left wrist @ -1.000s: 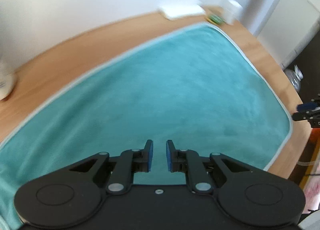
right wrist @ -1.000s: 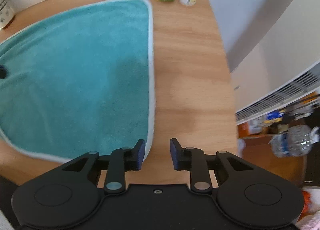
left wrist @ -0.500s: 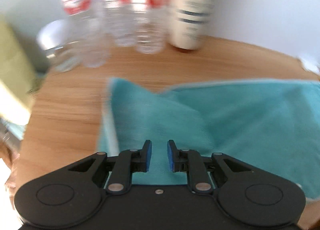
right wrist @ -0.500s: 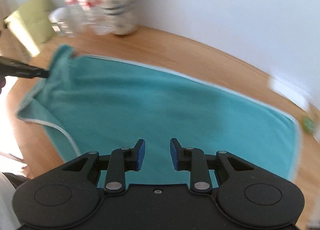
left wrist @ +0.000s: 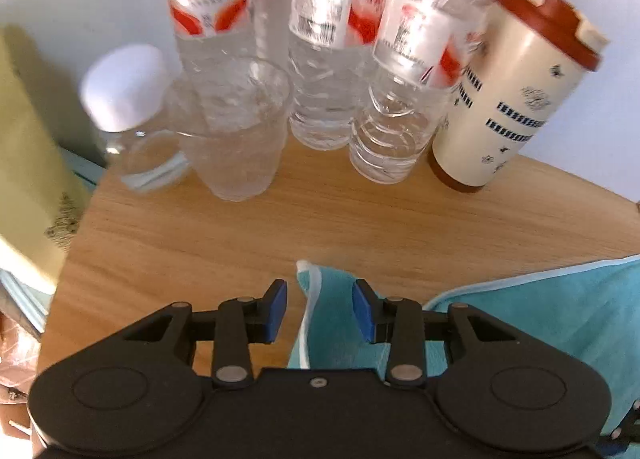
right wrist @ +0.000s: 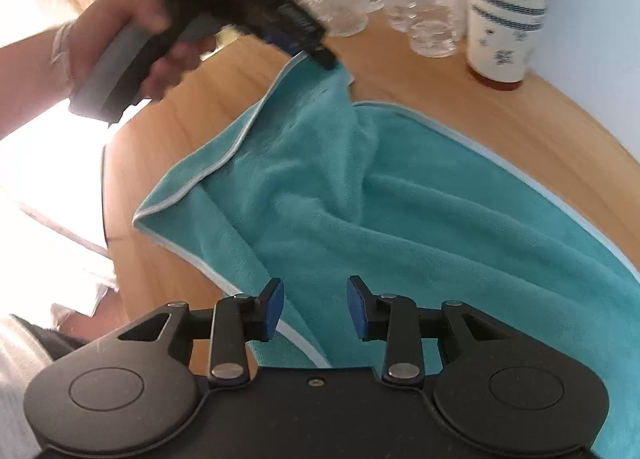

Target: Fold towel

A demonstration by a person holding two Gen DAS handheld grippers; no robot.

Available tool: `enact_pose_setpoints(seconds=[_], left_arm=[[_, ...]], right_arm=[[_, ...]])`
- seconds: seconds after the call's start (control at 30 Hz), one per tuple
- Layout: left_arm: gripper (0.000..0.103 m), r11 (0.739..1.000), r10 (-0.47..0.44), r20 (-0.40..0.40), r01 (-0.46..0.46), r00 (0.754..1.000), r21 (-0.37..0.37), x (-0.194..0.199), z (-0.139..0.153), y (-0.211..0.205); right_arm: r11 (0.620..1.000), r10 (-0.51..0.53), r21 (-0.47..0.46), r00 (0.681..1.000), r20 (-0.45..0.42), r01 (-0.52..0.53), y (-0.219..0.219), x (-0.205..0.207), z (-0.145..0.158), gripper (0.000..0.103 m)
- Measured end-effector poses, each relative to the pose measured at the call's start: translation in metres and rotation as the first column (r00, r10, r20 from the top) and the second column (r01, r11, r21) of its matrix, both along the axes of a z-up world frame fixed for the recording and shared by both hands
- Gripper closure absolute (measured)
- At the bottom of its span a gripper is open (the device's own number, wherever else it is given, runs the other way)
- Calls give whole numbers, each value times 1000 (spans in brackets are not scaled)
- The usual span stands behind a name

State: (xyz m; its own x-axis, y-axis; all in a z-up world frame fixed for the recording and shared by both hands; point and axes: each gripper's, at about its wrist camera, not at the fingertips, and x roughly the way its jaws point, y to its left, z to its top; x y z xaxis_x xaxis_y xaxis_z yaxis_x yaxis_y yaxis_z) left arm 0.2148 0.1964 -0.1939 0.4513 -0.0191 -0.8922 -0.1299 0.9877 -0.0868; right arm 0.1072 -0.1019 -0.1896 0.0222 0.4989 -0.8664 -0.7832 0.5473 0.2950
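Observation:
A teal towel (right wrist: 400, 199) with a pale hem lies on the wooden table (left wrist: 240, 235), rumpled at its left end. Its far left corner (left wrist: 314, 283) stands up between the blue pads of my left gripper (left wrist: 320, 301), whose jaws are wide apart. The right wrist view shows that left gripper (right wrist: 316, 51) in a person's hand (right wrist: 120, 31), its tip at the raised corner (right wrist: 320, 71). My right gripper (right wrist: 315, 305) is open above the towel's near hem (right wrist: 296, 339), with nothing between its fingers.
Close behind the towel corner stand water bottles (left wrist: 320, 71), a drinking glass (left wrist: 240, 139), a white-lidded jar (left wrist: 128, 115) and a cream tumbler with a red lid (left wrist: 512, 99). The table's left edge (right wrist: 108, 187) is close by. A yellow-green object (left wrist: 24, 179) sits beyond it.
Both grippers swung from the towel's right side to its left end. The left jaws have opened wider around the far left corner, and the towel there is now bunched and raised.

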Motion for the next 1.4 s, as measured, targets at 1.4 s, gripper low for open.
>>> enact_pose_setpoints(seconds=[1.4], left_arm=[[96, 980, -186, 67, 190, 980, -64, -86, 23, 22]], right_arm=[[912, 395, -237, 871, 292, -335, 123, 82, -19, 75]])
